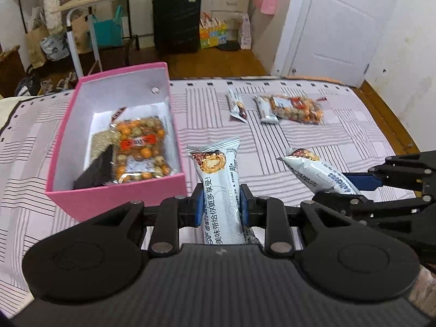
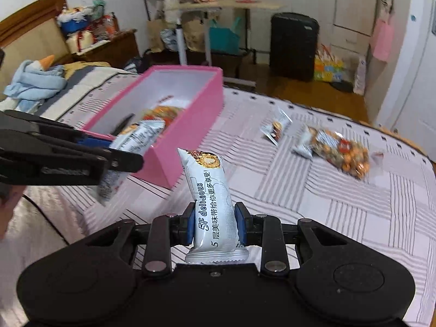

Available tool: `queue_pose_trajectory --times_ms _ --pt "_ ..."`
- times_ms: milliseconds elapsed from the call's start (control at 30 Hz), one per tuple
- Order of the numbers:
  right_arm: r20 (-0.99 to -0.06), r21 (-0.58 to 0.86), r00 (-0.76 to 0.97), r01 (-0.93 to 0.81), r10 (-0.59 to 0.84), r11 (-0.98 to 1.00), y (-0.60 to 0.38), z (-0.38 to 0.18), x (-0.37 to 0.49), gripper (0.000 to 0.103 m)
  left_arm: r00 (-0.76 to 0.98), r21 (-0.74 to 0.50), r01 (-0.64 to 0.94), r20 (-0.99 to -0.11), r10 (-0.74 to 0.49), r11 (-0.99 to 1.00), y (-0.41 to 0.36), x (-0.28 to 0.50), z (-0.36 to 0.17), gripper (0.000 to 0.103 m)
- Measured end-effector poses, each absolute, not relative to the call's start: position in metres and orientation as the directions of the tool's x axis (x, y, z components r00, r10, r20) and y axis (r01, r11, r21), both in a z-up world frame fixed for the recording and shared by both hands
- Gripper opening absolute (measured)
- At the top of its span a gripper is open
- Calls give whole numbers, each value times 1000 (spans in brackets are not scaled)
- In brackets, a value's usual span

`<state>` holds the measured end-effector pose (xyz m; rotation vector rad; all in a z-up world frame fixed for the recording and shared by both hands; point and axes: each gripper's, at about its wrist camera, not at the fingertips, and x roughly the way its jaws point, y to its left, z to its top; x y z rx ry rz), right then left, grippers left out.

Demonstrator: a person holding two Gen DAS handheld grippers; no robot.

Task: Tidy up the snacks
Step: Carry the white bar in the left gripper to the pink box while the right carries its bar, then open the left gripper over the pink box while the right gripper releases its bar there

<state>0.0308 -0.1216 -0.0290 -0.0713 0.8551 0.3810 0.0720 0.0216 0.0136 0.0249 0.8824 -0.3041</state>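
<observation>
A: What is the biggest thing here?

B: The bed (image 1: 299,141), with a striped cover. On it sits a pink box (image 1: 120,193), open on top. A bag of mixed nuts (image 1: 141,150) and a dark snack pack (image 1: 95,171) lie inside it.

A: And the snacks not put away yet?

B: Far off on the bed lie another nut bag (image 1: 297,109) and two small white bars (image 1: 237,105), close together.

A: What do the tools hold?

B: The left tool (image 1: 222,207) is shut tight on a white snack bar (image 1: 218,179). The bar sticks up, just beside the box's near corner. The right tool (image 2: 214,226) is shut tight on its own white bar (image 2: 211,196). That one sticks up over the bed, a bit to the right of the box.

A: So which step is this?

B: I think both bars are being carried to the box. Next, each tool has to get over the open top, past the pink wall, and then let go so the bar drops in beside the nuts.
</observation>
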Motion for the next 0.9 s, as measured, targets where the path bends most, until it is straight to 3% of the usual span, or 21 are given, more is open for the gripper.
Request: queue_pose_trajectory --times_ms 500,900 --pt "-689 107 597 -479 412 871 -44 -20 98 34 702 -120 60 -700 -127 991 114 116 25 25" --pt "-684 7 640 -475 351 880 14 -58 186 34 651 -153 -48 -754 -85 987 157 220 -22 25"
